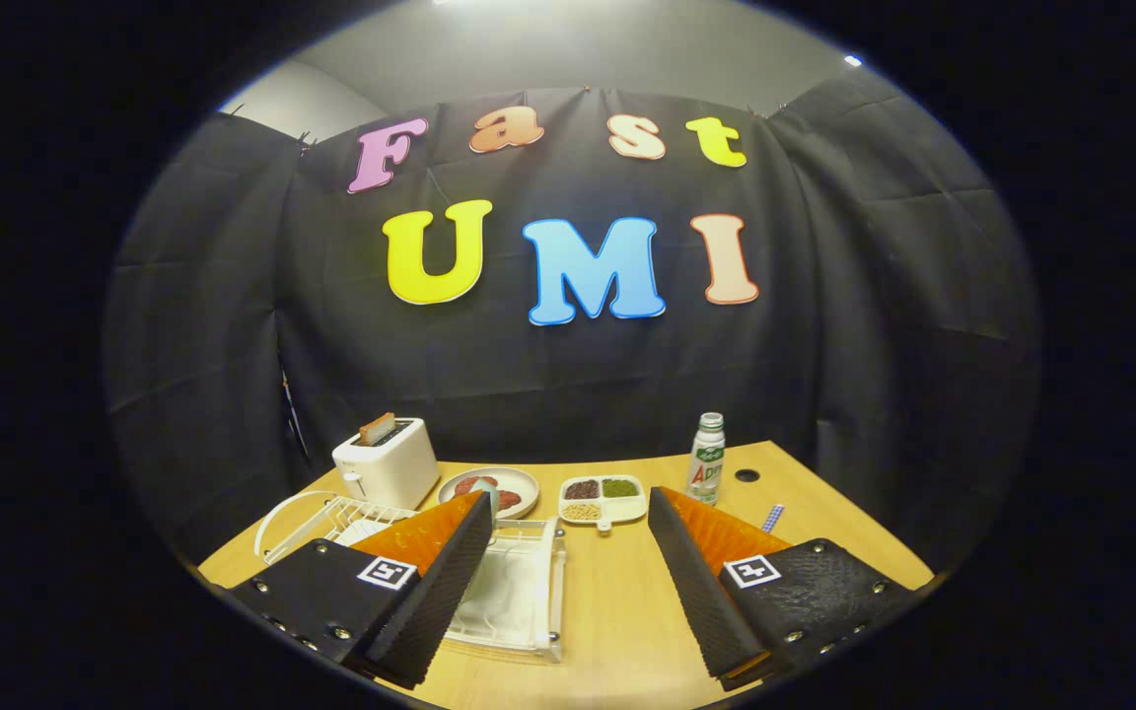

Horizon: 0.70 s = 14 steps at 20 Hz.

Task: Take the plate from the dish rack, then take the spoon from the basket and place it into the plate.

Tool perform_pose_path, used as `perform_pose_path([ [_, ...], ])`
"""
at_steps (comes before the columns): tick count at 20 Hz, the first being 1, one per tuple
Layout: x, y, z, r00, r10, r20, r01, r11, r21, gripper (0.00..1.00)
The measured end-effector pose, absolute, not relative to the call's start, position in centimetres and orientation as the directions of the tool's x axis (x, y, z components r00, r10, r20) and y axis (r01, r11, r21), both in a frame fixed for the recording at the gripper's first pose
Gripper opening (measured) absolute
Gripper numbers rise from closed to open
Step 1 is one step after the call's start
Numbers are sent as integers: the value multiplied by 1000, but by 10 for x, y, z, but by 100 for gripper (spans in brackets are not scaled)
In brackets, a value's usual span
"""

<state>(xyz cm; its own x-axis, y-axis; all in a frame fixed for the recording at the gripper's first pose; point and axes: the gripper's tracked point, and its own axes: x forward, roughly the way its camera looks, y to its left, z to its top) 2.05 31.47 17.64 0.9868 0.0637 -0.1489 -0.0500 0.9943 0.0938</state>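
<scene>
Gripper view: a light wood-grain counter with a curved far edge, closed in behind and at both sides by creased black cloth, pale wall and ceiling above that. Small dark round hole in the counter near its far right. Gripper low over the near part of the counter, jaws wide apart, nothing between the pads, each finger a wedge with a finely ribbed inner face. White wire dish rack at the near left, thin curved rods, largely hidden behind the left finger; a pale rounded shape inside it, just left of that finger, possibly the plate, not clear enough to say. Clear plastic basket or tray with a rim and small fasteners, just right of the left finger and partly covered by it, lying within the gap between the jaws toward its left side; contents hard to make out, spoon not distinguishable. Farther off, a white boxy toaster with a slice standing in its slot, at the far left. Right of it a round shallow plate holding dark reddish pieces, then a white divided dish with three compartments of dark, green and tan grains. White bottle with a grey cap and green label beyond the right finger. Small blue-checked strip flat on the counter near that finger.
</scene>
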Motion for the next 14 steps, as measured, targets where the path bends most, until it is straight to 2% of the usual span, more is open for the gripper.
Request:
perform_pose_path([
  [14, 115, 398, 75, 896, 127, -426, -16, 967, 255, 98],
])
